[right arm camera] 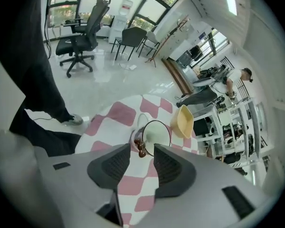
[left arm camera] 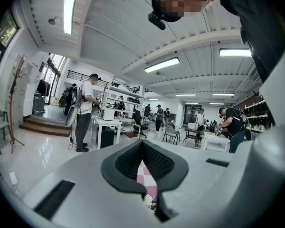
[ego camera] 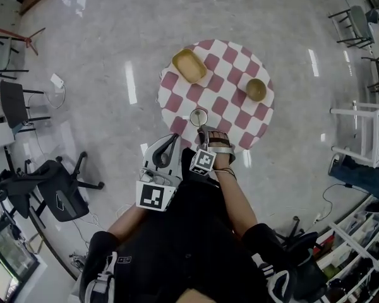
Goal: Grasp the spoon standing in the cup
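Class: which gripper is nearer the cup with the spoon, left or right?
Right. The right gripper is at the cup, jaws open with the spoon at their tips; the left gripper sits back, by the table edge.

The grey left gripper [left arm camera: 143, 143] points out across a bright hall, its black ribbed jaws meeting at their tips with nothing between them. A strip of pink-and-white checked tabletop [left arm camera: 150, 183] shows in the gap behind the tips. Farther off, a person in a white shirt [left arm camera: 84, 109] stands beside a white desk [left arm camera: 106, 126].
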`<action>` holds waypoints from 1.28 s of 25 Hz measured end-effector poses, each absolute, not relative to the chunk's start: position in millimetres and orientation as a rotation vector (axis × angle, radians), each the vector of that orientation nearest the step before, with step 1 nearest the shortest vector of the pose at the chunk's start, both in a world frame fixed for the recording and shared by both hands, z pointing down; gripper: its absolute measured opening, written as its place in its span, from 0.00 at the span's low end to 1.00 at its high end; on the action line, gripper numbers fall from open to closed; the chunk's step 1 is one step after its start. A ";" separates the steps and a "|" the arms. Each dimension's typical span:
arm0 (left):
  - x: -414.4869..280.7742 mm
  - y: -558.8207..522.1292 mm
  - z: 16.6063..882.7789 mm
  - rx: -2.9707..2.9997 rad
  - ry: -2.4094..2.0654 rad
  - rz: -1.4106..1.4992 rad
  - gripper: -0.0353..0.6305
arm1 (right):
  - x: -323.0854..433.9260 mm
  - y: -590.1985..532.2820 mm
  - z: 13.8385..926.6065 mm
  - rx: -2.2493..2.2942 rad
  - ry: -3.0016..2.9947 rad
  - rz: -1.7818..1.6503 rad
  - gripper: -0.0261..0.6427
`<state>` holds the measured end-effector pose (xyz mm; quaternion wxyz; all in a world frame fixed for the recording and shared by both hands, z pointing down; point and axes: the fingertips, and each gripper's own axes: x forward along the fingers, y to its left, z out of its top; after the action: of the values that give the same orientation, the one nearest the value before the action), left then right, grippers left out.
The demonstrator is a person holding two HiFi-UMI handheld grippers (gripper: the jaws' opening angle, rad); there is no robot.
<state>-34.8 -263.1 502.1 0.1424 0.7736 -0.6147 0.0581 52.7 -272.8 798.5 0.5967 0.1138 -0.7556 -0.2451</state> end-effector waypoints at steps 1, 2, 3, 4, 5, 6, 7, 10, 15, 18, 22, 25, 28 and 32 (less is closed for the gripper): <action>-35.8 -262.5 502.2 2.226 -1.778 0.170 0.07 | 52.2 -273.9 799.9 0.256 -1.742 -0.591 0.30; -36.7 -261.6 502.5 2.221 -1.783 0.173 0.06 | 51.1 -273.6 802.4 0.247 -1.736 -0.600 0.29; -37.4 -260.6 502.9 2.217 -1.787 0.177 0.07 | 50.0 -272.7 805.3 0.240 -1.733 -0.606 0.29; -38.1 -259.6 503.3 2.215 -1.791 0.182 0.07 | 49.1 -272.4 807.9 0.236 -1.729 -0.613 0.29; -38.9 -258.9 503.6 2.212 -1.794 0.187 0.06 | 48.2 -272.9 809.6 0.238 -1.727 -0.622 0.29; -39.9 -258.3 503.7 2.210 -1.797 0.191 0.06 | 47.2 -274.3 810.0 0.245 -1.725 -0.631 0.26; -40.9 -257.9 503.5 2.209 -1.799 0.192 0.06 | 46.3 -276.0 809.5 0.255 -1.724 -0.639 0.23; -43.9 -255.5 501.4 2.214 -1.805 0.191 0.07 | 43.9 -278.8 805.9 0.274 -1.729 -0.642 0.15; -50.8 -245.2 495.7 2.228 -1.804 0.171 0.07 | 41.0 -275.9 795.4 0.309 -1.739 -0.622 0.14; -55.5 -236.6 490.2 2.249 -1.798 0.149 0.06 | 39.0 -271.7 783.0 0.347 -1.746 -0.616 0.14; -61.7 -217.0 481.2 2.291 -1.781 0.114 0.06 | 35.5 -257.3 758.7 0.425 -1.768 -0.596 0.14; -65.8 -198.2 474.0 2.331 -1.757 0.083 0.06 | 38.0 -245.6 727.8 0.562 -1.802 -0.524 0.14; -71.6 -180.0 467.1 2.385 -1.726 0.046 0.06 | 39.3 -235.2 685.0 0.758 -1.881 -0.439 0.14; -76.8 -146.4 462.1 2.457 -1.657 0.029 0.07 | 43.0 -202.6 632.7 1.035 -2.048 -0.202 0.14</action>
<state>-76.8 -146.4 462.1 0.0887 0.8258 -0.5568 0.0098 43.0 -202.6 632.7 0.4069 0.4106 -0.8120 -0.0802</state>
